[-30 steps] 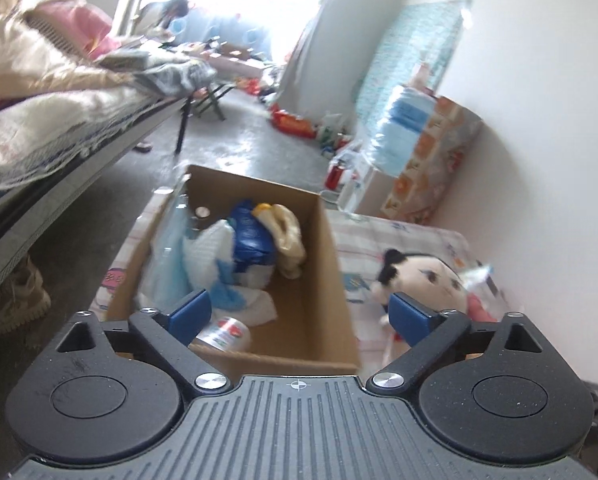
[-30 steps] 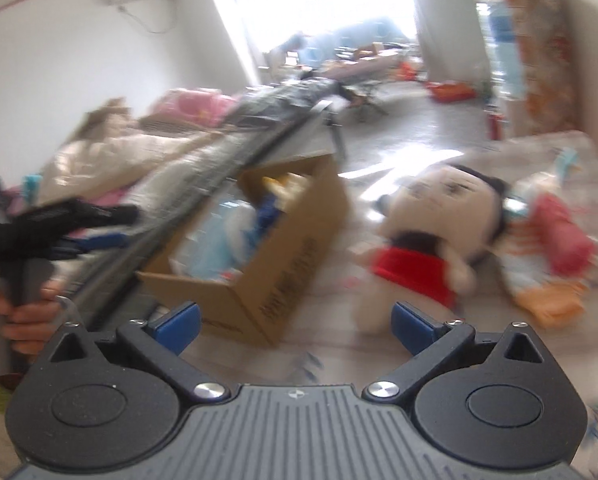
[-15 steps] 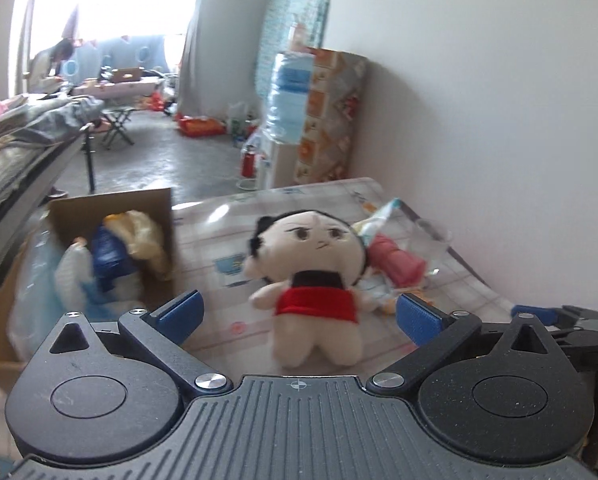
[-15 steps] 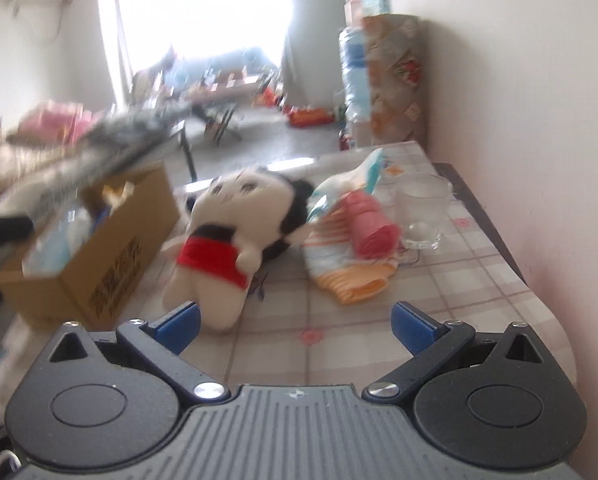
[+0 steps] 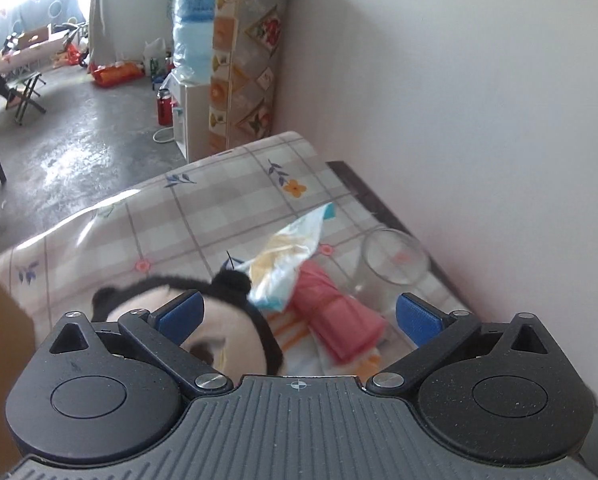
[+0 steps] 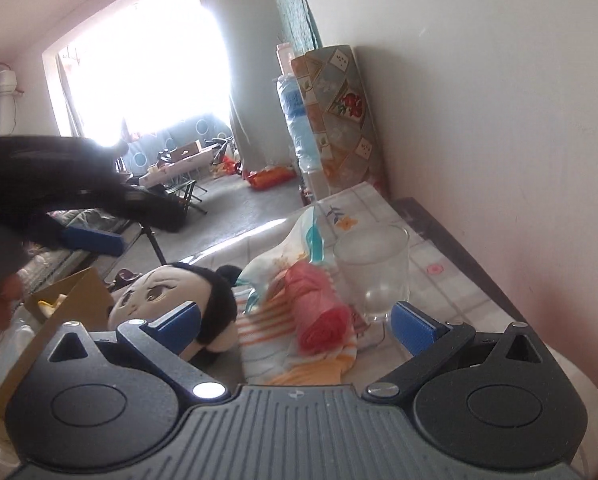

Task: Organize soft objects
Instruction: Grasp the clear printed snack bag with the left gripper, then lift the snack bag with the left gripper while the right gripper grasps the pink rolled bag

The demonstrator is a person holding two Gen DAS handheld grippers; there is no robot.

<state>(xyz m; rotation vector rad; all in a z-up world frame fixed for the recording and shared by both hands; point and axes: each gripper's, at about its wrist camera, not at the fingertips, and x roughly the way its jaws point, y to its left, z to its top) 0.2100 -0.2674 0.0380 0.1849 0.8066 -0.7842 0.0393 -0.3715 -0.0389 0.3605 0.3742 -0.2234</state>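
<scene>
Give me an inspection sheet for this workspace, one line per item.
Surface: table under a checked floral cloth, against the wall.
Job's things: plush doll lying beside the cardboard box; pink roll on a striped cloth.
Clutter: empty glass upright by the roll; crumpled wrapper.
Grippers: left gripper open, nothing held; right gripper open, nothing held.
Cables: white cord on the floor.
Surroundings: water bottles, folding table, bright window.
</scene>
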